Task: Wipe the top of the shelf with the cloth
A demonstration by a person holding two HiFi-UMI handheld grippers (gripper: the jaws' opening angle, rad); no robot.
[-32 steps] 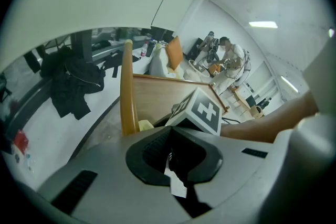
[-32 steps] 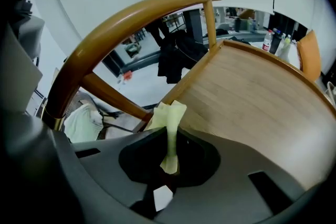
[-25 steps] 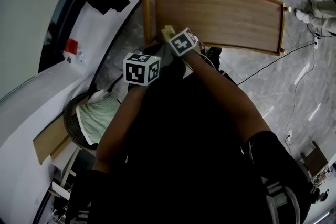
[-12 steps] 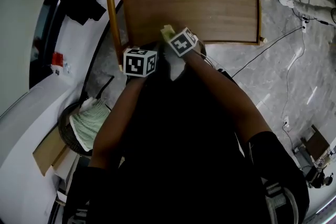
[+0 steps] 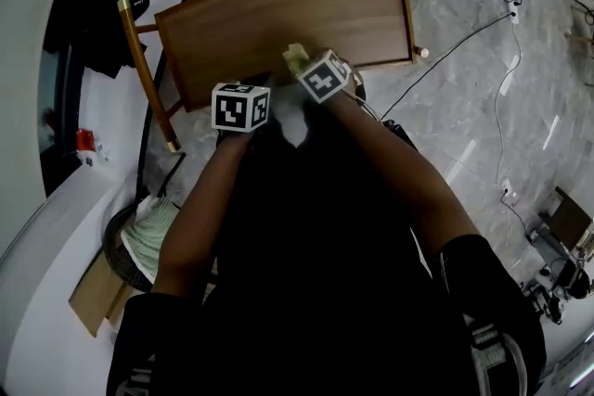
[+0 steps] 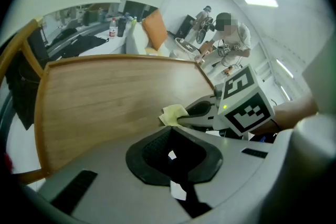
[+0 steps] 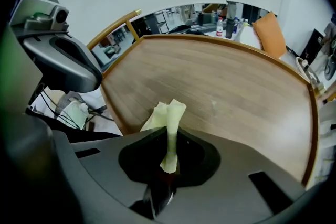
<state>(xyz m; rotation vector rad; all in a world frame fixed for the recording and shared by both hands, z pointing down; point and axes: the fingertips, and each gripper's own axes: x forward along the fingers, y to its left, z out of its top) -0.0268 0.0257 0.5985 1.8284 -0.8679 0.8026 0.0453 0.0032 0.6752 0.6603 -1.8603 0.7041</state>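
The right gripper (image 7: 168, 140) was clamped on a bunched fold of the cloth (image 7: 169, 112), likely soft, light and floppy beyond its jaws; the left gripper (image 6: 171, 159) was closed, empty.

The flat wooden shelf top (image 5: 278, 14) is a warm mid-brown with fine straight grain, and its round side post (image 5: 144, 74) is a more golden brown. The crumpled pale yellow cloth (image 7: 168, 113) looks bright against it. The left gripper (image 6: 170, 157) and right gripper (image 7: 167, 165) are grey plastic with black jaw recesses, each with a black-and-white marker cube (image 5: 240, 107). The polished stone floor (image 5: 483, 107) is grey with white veins.
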